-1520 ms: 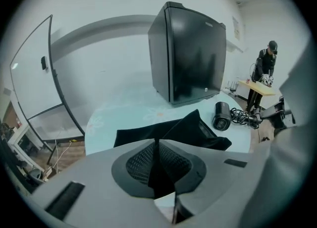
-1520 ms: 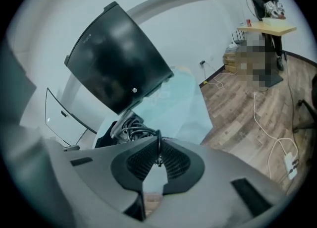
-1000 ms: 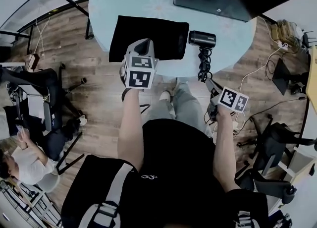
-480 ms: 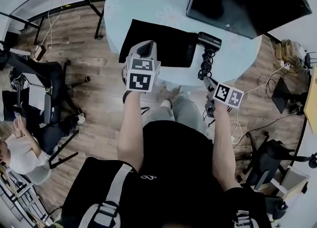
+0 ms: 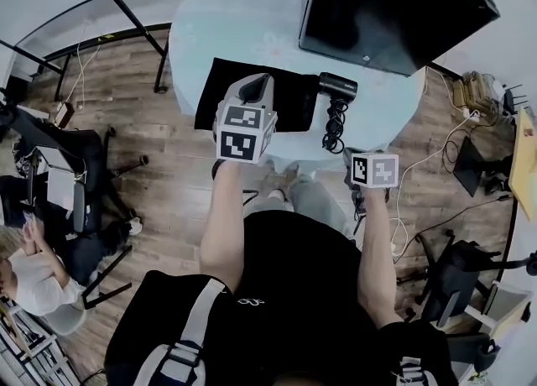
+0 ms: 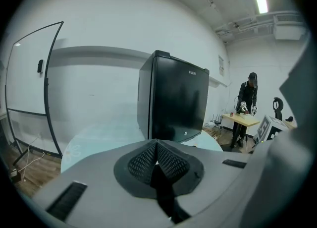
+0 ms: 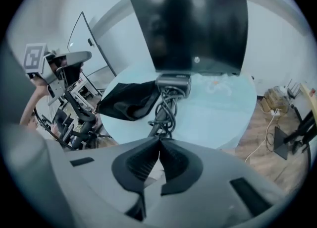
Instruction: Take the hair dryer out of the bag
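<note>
**Head view.** A flat black fabric bag (image 5: 294, 99) lies on the round pale-blue table (image 5: 235, 15). The black hair dryer (image 5: 338, 85) lies just beside the bag's right edge and wholly outside it. Its coiled black cord (image 5: 334, 124) trails to the table's near rim, so the job looks done. The left gripper (image 5: 256, 84) hovers above the bag's near edge. The right gripper (image 5: 362, 173) hangs off the table, near the cord. A tall black cabinet (image 5: 394, 7) stands at the far side.

**Left gripper view.** The left gripper's (image 6: 156, 145) pads are pressed together on nothing. It points over the table at the cabinet (image 6: 173, 100), probably lifted clear because the bag needs no more steadying.

**Right gripper view.** The right gripper's (image 7: 158, 142) jaws have just been closing and now meet, empty. The hair dryer (image 7: 173, 84) faces it, with the bag (image 7: 126, 100) to its left. The cord (image 7: 166, 108) runs down behind the tips, and I cannot tell whether it touches them.
</note>
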The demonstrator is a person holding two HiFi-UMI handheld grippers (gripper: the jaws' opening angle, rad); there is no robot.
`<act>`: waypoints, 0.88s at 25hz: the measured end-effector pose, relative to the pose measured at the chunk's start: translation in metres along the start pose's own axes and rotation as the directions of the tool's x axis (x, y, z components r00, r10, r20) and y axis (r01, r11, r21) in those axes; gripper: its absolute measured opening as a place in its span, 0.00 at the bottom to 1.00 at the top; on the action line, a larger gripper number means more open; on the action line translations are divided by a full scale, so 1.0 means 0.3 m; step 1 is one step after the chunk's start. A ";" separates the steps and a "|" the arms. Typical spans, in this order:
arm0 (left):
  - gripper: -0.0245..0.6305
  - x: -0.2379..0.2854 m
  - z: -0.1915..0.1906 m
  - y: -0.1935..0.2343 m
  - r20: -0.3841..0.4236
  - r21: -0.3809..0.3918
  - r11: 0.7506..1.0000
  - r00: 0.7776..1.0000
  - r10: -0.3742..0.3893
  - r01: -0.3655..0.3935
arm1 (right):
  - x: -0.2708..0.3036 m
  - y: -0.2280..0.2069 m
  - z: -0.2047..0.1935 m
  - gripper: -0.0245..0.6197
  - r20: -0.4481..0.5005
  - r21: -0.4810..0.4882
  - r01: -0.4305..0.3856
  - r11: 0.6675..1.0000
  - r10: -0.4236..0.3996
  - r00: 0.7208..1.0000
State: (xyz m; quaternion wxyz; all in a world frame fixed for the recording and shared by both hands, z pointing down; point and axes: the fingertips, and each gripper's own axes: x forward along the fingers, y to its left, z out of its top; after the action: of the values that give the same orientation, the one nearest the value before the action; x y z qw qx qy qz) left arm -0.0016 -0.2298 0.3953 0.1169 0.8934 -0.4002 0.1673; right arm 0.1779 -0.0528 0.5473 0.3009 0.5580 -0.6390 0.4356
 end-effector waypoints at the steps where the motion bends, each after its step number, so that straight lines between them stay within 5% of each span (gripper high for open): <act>1: 0.04 0.004 0.030 -0.010 0.018 0.003 1.000 1.000 -0.009 0.009 | -0.030 0.005 0.042 0.04 0.043 -0.008 -0.009 1.000 0.009 0.999; 4: 0.04 0.012 0.139 -0.048 0.083 0.016 0.999 0.996 -0.040 0.038 | -0.146 0.052 0.243 0.04 0.279 -0.041 -0.075 0.996 0.084 0.957; 10: 0.04 -0.039 0.453 -0.085 0.287 0.043 0.997 0.955 -0.080 0.070 | -0.467 0.188 0.631 0.04 0.654 -0.203 -0.117 0.972 0.224 0.722; 16: 0.04 -0.131 0.715 -0.072 0.448 0.043 0.997 0.890 -0.082 0.070 | -0.732 0.305 0.884 0.04 0.798 -0.318 -0.070 0.946 0.307 0.518; 22: 0.04 -0.194 0.759 -0.122 0.512 0.007 0.997 0.856 -0.067 0.073 | -0.908 0.366 1.005 0.04 0.869 -0.324 -0.012 0.946 0.303 0.391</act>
State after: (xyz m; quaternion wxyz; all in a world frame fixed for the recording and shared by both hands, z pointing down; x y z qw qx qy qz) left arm 0.0364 -0.2445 0.1610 0.0179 0.9190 -0.3852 -0.0827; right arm 0.1549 -0.1993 0.1535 -0.0667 0.5948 -0.8011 -0.0016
